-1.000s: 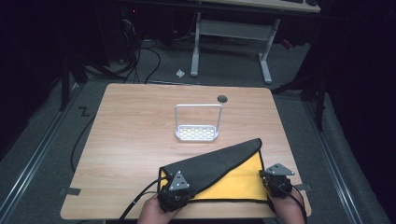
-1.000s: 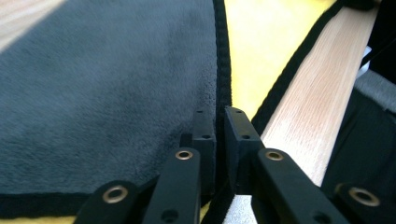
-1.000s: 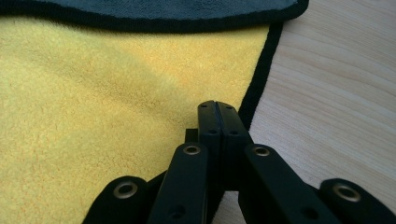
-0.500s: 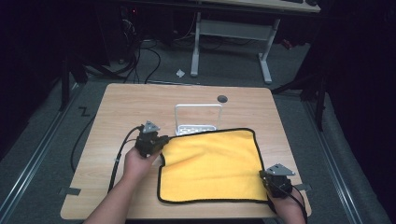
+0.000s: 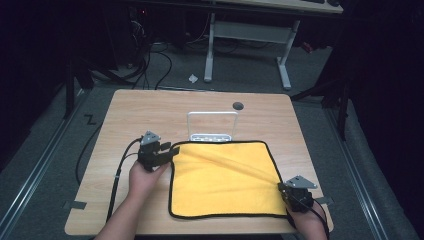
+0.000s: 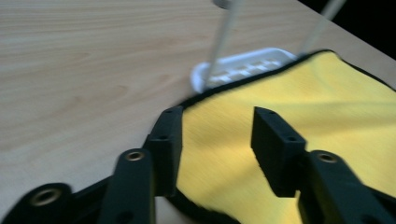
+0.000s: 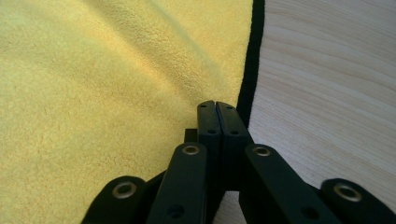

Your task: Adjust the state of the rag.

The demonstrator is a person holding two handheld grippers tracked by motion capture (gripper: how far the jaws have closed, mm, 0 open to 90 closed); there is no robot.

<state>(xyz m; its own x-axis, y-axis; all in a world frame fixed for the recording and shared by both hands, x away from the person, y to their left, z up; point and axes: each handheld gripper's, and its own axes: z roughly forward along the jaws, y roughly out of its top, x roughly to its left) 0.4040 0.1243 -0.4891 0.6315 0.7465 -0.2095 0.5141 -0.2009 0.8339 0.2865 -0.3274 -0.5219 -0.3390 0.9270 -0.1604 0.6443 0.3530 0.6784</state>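
On table, cloth (image 5: pixel 222 180) lying spread flat. Left gripper (image 5: pixel 167 153) jaws just been opening, letting go far corner, cloth edge btwn them. Right gripper (image 7: pixel 218 109) pinching near corner. Next prob: release right too.

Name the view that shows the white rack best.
High view: the rack stands whole behind the yellow cloth, frame and base both clear. The left gripper view gives a blurred base with two cut-off rods.
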